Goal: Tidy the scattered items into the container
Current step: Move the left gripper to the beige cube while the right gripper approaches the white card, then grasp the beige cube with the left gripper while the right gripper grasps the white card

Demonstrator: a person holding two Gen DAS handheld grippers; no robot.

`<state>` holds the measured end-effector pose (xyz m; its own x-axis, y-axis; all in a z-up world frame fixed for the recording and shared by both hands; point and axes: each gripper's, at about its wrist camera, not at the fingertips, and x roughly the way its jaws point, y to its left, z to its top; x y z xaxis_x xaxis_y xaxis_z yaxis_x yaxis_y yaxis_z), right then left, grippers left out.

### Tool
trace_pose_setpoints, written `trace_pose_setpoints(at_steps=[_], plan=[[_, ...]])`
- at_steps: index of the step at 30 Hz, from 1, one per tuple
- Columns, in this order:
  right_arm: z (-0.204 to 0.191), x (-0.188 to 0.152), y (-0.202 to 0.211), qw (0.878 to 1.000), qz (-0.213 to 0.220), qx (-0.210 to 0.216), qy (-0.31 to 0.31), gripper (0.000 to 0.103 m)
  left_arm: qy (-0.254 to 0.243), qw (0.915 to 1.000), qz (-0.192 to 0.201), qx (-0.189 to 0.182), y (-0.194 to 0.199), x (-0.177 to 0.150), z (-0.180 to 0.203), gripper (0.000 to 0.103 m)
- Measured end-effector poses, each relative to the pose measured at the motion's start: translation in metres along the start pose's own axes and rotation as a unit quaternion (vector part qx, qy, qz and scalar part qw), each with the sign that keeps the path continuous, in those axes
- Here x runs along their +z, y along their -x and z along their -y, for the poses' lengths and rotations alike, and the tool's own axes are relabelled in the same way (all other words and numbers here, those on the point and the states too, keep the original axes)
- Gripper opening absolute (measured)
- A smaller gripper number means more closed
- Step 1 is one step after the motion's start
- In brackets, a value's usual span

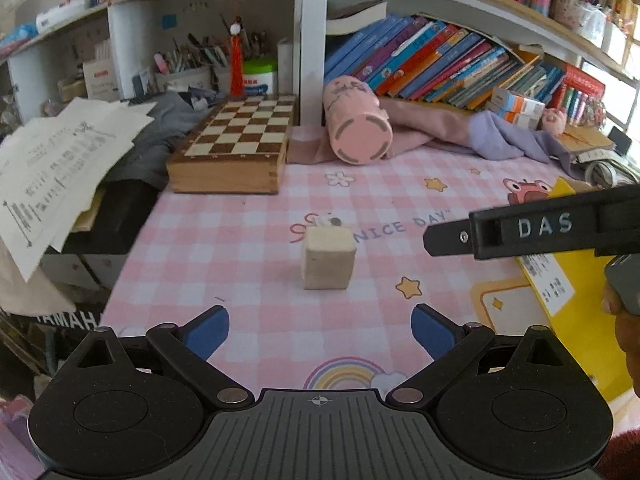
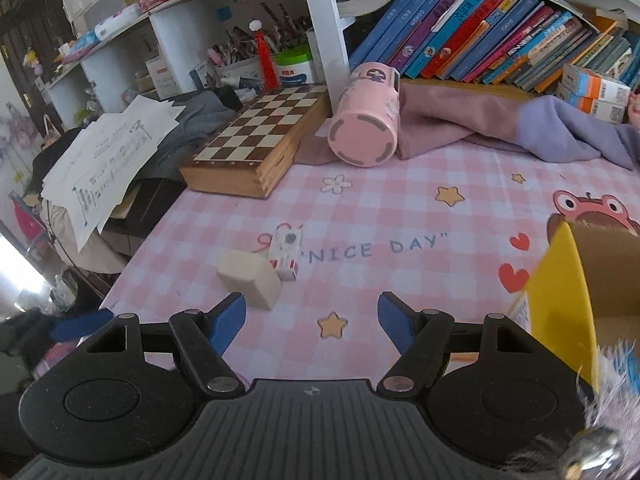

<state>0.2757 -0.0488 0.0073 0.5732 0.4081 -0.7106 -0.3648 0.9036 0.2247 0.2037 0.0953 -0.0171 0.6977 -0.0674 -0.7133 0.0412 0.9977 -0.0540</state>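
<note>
A beige block (image 1: 328, 258) (image 2: 250, 276) stands on the pink checked tablecloth, just ahead of my left gripper (image 1: 320, 332), which is open and empty. Behind the block lies a small white printed eraser-like item (image 2: 285, 254) (image 1: 328, 222), touching it. My right gripper (image 2: 311, 322) is open with nothing between its blue pads; the block sits ahead of its left finger (image 2: 228, 322). A yellow cardboard box (image 2: 568, 300) (image 1: 560, 280) stands open at the right. The right gripper's black arm (image 1: 532, 230) crosses the left wrist view above the box.
A pink cup (image 1: 358, 120) (image 2: 366, 116) lies on its side at the back, beside a wooden chess box (image 1: 236, 148) (image 2: 256, 144). Pink and purple clothes (image 2: 500, 128), leaning books (image 1: 440, 56) and loose papers (image 1: 60, 168) crowd the back and left. A hand (image 1: 624, 320) shows at the right edge.
</note>
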Motion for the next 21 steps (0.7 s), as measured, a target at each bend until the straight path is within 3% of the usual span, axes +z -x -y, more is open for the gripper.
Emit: trace_pose_setpoints(at_steps=[11,19,21], plan=[[0.007,0.03,-0.041,1.0,-0.015,-0.011,0.0,0.071,-0.007,0.9995,0.021,0.022,-0.052,0.016,0.004,0.095],[0.008,0.041,-0.068,0.999,-0.031,-0.013,0.013,0.071,-0.006,0.9999,0.007,0.014,-0.086,0.024,0.009,0.069],[0.006,0.043,-0.074,0.999,-0.034,-0.012,0.016,0.071,-0.005,0.9999,0.004,0.011,-0.092,0.025,0.009,0.049]])
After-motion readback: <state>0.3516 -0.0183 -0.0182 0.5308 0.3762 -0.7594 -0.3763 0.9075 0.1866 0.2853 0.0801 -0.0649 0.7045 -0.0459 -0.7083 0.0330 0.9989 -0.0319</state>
